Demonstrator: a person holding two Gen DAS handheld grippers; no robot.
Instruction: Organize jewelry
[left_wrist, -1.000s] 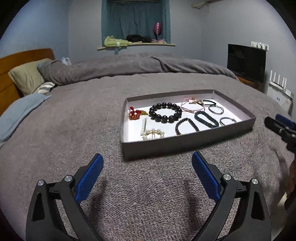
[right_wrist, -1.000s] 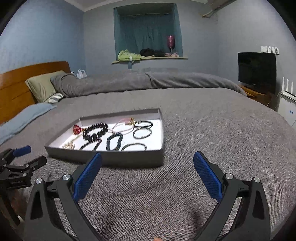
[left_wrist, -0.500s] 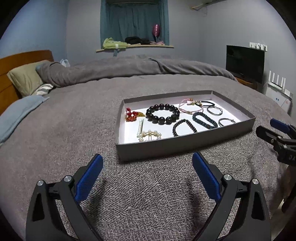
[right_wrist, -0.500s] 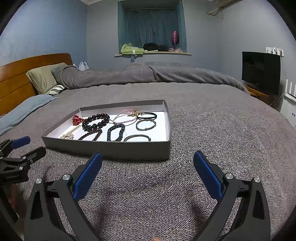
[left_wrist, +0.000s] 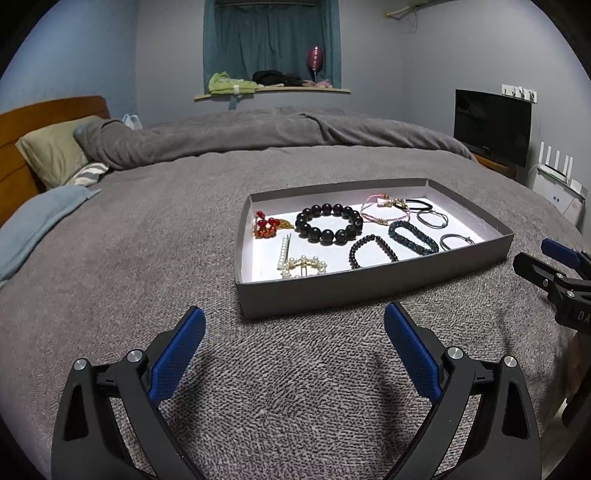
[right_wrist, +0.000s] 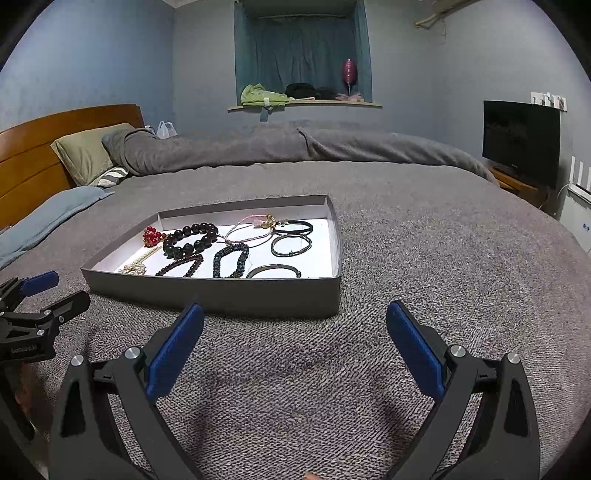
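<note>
A shallow grey tray (left_wrist: 369, 286) (right_wrist: 229, 293) lies on the grey bedspread. It holds a large black bead bracelet (left_wrist: 328, 223) (right_wrist: 190, 240), a red bead piece (left_wrist: 266, 226) (right_wrist: 152, 235), a pearl clip (left_wrist: 303, 266), a small dark bead bracelet (left_wrist: 371, 251), a blue braided bracelet (left_wrist: 412, 236) (right_wrist: 231, 258), a pink cord (left_wrist: 384, 210) and thin bands (right_wrist: 291, 243). My left gripper (left_wrist: 293, 332) is open and empty, just short of the tray's near wall. My right gripper (right_wrist: 293, 332) is open and empty, near the tray's front right corner.
The bed's rolled grey duvet (left_wrist: 258, 133) lies behind the tray. Pillows (left_wrist: 55, 155) and a wooden headboard (right_wrist: 44, 147) are at the left. A TV (right_wrist: 521, 140) stands at the right. A blue blanket (left_wrist: 33, 225) lies at the left edge.
Both grippers have tilted and shifted slightly, so the tray sits a little lower and nearer in each view. Both stay open and empty.
</note>
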